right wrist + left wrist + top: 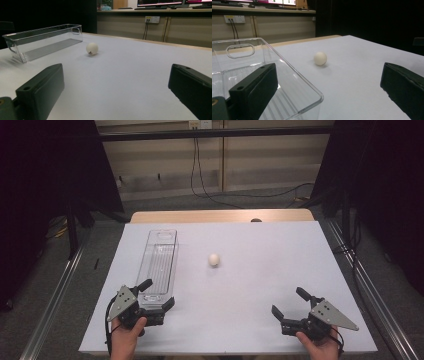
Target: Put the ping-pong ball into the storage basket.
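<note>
A small white ball (214, 259) rests on the white table top (260, 270), near its middle. To its left lies a long clear plastic bin (159, 265), with nothing in it and its length running away from me. My left gripper (158, 293) is open at the bin's near end. In the left gripper view the bin's (249, 65) near corner sits between the wide-apart jaws, with the ball (320, 58) beyond. My right gripper (289, 302) is open near the front right edge, holding nothing. The right gripper view looks across bare table to the ball (92, 48) and the bin (45, 41).
A wooden strip (220, 216) edges the table's far side. Behind it is a wall with a hanging cable (195, 170). Dark curtains (50, 170) stand on both sides, and metal rails (55, 290) run along the floor. There is free table between the ball and my right gripper.
</note>
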Motion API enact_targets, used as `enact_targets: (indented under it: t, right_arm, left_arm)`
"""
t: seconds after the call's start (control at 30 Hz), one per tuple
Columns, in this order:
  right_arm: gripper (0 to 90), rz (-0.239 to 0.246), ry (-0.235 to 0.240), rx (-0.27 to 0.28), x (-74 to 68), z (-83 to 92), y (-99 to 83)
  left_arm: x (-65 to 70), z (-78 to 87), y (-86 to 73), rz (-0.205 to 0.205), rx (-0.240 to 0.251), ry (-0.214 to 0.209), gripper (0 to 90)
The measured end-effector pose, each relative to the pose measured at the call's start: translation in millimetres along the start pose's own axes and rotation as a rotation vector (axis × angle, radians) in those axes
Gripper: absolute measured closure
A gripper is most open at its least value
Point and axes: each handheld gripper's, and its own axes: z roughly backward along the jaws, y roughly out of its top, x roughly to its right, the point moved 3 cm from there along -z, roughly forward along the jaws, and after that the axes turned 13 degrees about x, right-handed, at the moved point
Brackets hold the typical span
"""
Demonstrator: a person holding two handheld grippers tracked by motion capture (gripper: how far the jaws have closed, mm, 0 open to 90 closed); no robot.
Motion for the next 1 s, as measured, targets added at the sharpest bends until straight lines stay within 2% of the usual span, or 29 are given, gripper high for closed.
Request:
enact_targets:
  t: [0.07, 0.1, 0.3, 0.43, 0.53, 0.57, 0.6, 0.67, 0.77, 0.83, 0.9, 1.0]
  right_arm:
    - [0.1, 0.002, 0.002, 0.000, 0.7, 0.7, 0.5]
    - [0.1, 0.001, 0.000, 0.002, 1.2, 0.6, 0.7]
    - [0.1, -0.003, 0.000, 0.002, 2.7, 0.7, 0.5]
    - [0.1, -0.006, -0.001, -0.001, 2.1, 0.4, 0.5]
    - [0.2, -0.004, 0.007, -0.005, 0.9, -0.3, 0.1]
    - [0.2, -0.001, 0.011, -0.009, 0.7, -0.3, 0.1]
    - [0.2, -0.001, 0.011, -0.009, 0.7, -0.3, 0.1]
    - [0.2, 0.003, 0.015, -0.008, 0.5, -0.9, 0.1]
    - [0.2, 0.002, 0.011, -0.008, 0.6, -1.3, 0.0]
    - [0.3, 0.003, 0.011, -0.008, 0.6, -1.3, 0.0]
    - [0.3, 0.001, 0.014, -0.009, 0.7, -1.3, -0.1]
    - [0.2, 0.003, 0.015, -0.009, 0.9, -1.3, -0.1]
  left_arm:
    - [2.5, -1.7, 2.7, 0.007, -0.003, -0.002, 1.0]
    - [3.4, -3.2, 4.0, 0.008, 0.002, -0.016, 0.9]
    - [9.2, -7.1, 8.6, 0.019, 0.000, -0.020, 0.9]
    - [12.5, -8.8, 11.8, 0.009, -0.012, -0.035, 0.9]
    - [16.6, -12.1, 13.6, 0.026, -0.010, -0.035, 1.0]
    - [16.4, -12.1, 13.7, 0.013, -0.024, -0.042, 1.1]
    - [18.7, -14.8, 14.1, 0.032, -0.013, -0.031, 1.1]
    - [20.0, -20.1, 14.3, 0.034, -0.015, -0.037, 1.1]
    - [20.8, -23.2, 14.1, 0.025, -0.032, -0.046, 1.0]
    - [24.2, -27.6, 14.5, 0.034, -0.026, -0.051, 1.0]
    - [25.9, -31.1, 15.3, 0.017, -0.039, -0.063, 1.0]
    - [30.5, -38.7, 16.2, 0.026, -0.029, -0.066, 1.0]
